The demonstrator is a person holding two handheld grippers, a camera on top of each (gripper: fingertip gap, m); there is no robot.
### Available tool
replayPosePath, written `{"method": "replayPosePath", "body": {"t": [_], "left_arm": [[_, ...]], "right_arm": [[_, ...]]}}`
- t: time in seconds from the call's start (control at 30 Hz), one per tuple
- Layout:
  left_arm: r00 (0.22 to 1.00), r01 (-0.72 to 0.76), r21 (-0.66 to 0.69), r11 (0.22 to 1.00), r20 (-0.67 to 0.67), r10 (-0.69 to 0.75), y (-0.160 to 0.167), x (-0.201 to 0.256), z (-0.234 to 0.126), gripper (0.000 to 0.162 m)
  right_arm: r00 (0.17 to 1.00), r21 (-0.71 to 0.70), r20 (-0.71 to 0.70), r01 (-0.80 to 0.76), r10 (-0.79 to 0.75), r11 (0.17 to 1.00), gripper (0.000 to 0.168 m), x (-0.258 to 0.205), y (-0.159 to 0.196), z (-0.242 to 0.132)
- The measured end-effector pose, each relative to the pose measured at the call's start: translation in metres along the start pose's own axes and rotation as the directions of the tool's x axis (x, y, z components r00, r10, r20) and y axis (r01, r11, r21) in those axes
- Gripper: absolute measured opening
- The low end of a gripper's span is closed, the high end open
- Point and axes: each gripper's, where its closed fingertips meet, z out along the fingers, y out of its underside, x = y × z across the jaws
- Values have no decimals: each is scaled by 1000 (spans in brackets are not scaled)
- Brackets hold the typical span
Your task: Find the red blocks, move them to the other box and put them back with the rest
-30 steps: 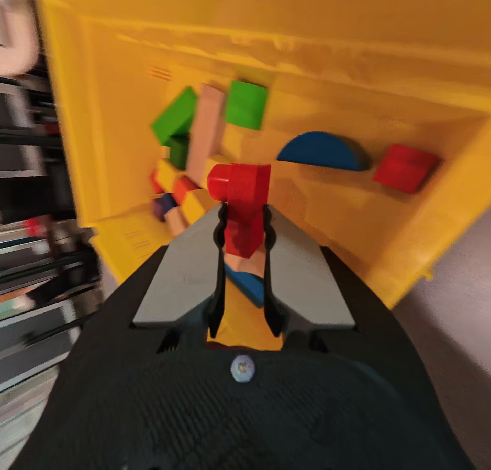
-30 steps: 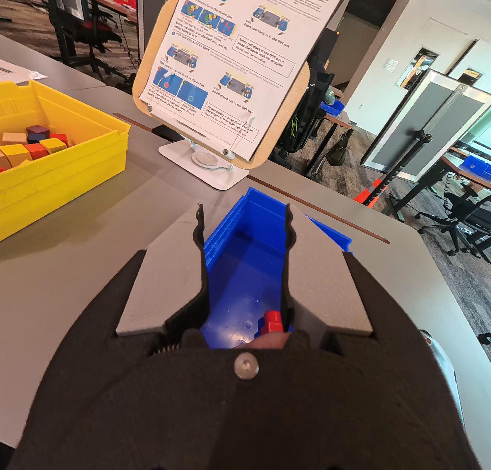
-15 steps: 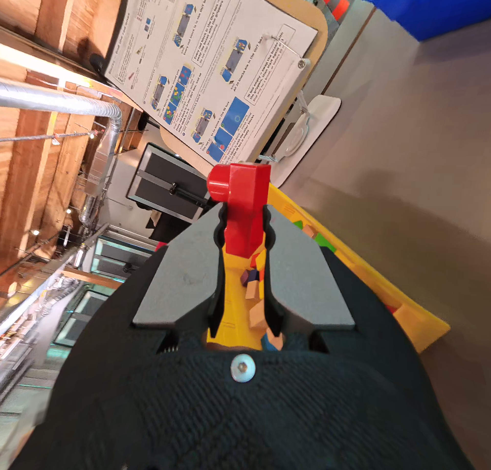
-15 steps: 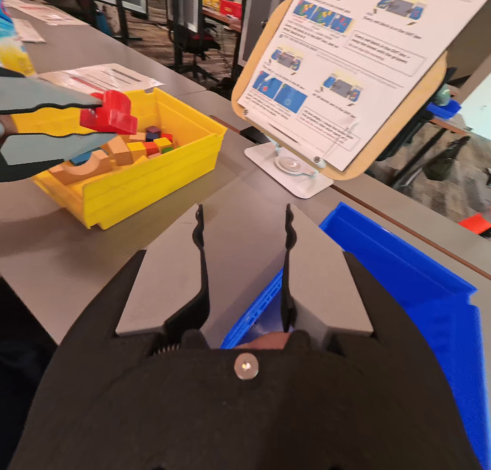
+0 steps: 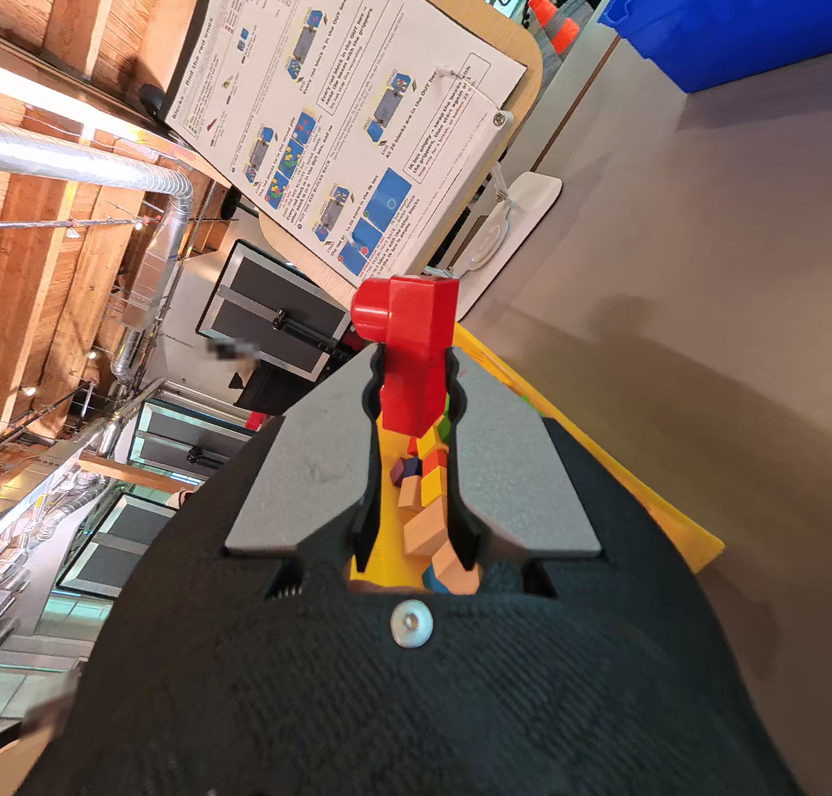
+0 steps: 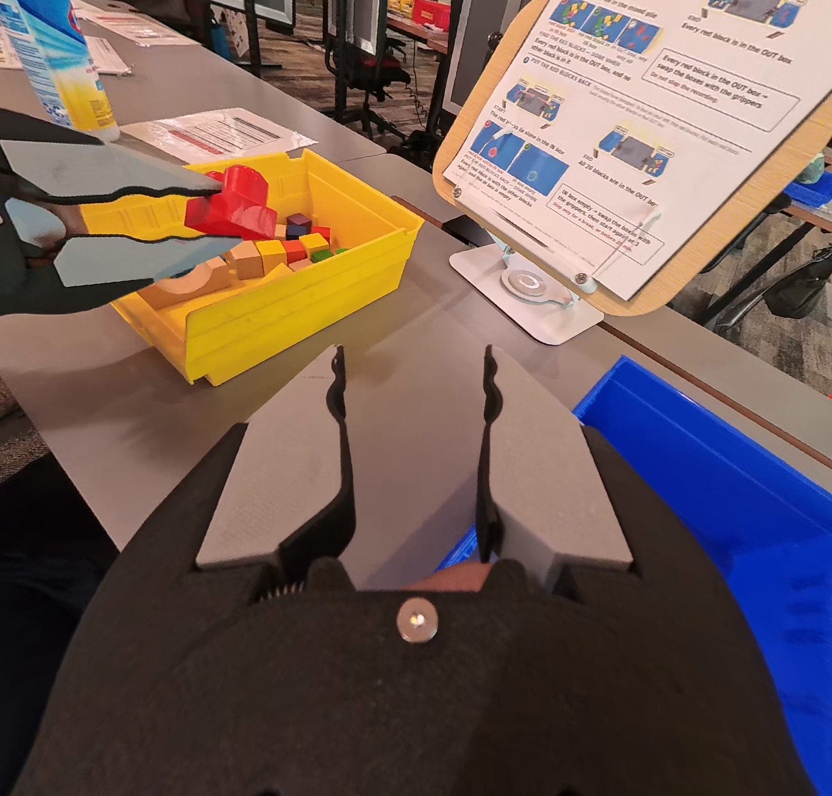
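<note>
In the left wrist view, the left claw (image 5: pixel 412 369) grips a red block (image 5: pixel 407 351) at frame centre, above the yellow box (image 5: pixel 630 495) of mixed blocks; the blue box (image 5: pixel 720 23) sits at upper right. Carry it level and release low inside the blue box.

In the right wrist view, the right claw (image 6: pixel 412 387) is open and empty over the grey surface (image 6: pixel 405 333), with the blue box (image 6: pixel 702 473) at lower right; it is best kept aside.

A printed instruction sheet (image 6: pixel 653 113) leans on a wooden stand (image 6: pixel 477 113) with a white base (image 6: pixel 526 302) on the grey bench (image 6: pixel 405 324). A blue-and-yellow container (image 6: pixel 58 54) stands beside papers (image 6: pixel 220 133).
</note>
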Motion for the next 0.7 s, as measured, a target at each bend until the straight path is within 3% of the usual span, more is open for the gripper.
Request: {"method": "replayPosePath", "body": {"t": [0.3, 0.4, 0.53, 0.63, 0.7], "left_arm": [[999, -42, 67, 997, -3, 42, -13, 10, -2, 24], [990, -137, 231, 963, 17, 137, -37, 20, -14, 24], [975, -205, 478, 854, 20, 223, -71, 42, -47, 24], [966, -194, 552, 811, -37, 256, -81, 54, -62, 24], [967, -150, 532, 833, -98, 237, -78, 57, -59, 24]], "right_arm": [[1000, 1, 10, 3, -3, 1000, 61, -8, -1, 4], [996, 20, 86, -5, 3, 1000, 68, -26, -5, 7], [980, 37, 197, 19, -26, 999, 73, -54, -9, 8], [966, 63, 238, 91, -103, 994, 75, -68, -12, 4], [949, 92, 265, 154, -173, 984, 73, -79, -14, 0]]}}
